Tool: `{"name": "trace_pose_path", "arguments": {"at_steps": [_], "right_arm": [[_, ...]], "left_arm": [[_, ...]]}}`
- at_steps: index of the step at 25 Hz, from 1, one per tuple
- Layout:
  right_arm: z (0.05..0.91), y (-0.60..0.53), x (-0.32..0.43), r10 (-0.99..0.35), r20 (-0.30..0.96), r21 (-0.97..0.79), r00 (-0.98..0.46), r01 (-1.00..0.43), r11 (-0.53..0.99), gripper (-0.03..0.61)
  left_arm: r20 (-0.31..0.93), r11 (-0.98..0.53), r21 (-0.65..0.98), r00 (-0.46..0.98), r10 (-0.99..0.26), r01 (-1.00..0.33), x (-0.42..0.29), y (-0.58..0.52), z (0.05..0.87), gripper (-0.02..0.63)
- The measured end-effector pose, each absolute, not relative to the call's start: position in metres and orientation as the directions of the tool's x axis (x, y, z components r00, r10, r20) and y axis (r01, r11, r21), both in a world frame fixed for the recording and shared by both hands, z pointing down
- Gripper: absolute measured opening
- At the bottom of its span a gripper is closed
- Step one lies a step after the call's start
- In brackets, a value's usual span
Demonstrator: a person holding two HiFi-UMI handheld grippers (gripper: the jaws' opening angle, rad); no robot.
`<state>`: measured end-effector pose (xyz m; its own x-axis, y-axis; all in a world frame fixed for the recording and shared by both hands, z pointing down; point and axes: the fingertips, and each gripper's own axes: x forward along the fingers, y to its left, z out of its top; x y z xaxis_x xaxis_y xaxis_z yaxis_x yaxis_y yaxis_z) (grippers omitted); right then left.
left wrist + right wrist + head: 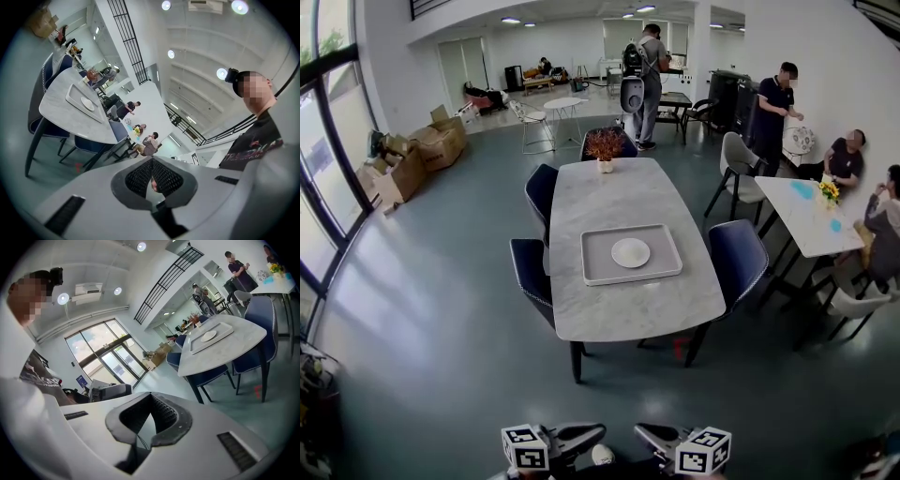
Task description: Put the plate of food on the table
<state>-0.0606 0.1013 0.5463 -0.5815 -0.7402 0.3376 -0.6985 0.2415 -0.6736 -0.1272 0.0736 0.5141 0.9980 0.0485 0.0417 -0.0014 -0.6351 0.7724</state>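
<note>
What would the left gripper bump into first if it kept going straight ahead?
Nothing nearby, it seems. The left gripper, jaws shut, aims past the marble table toward a seated person in grey, far off across open floor; depth is unclear.

I see a small, round white plate [630, 252] lying flat in the middle of a pale rectangular tray [598, 274]. The tray rests on the near half of a long, rounded, grey marble worktop [619, 192].
</note>
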Motion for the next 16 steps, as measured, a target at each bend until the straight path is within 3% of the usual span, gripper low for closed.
{"name": "trace_pose_path", "arguments": {"at_steps": [16], "right_arm": [[0.548, 0.0963, -0.0665, -0.73, 0.355, -0.654, -0.584, -0.713, 0.252, 0.009]], "left_arm": [[0.037, -0.626, 0.78, 0.999, 0.031, -0.009, -0.1329, 0.072, 0.518, 0.006]]}}
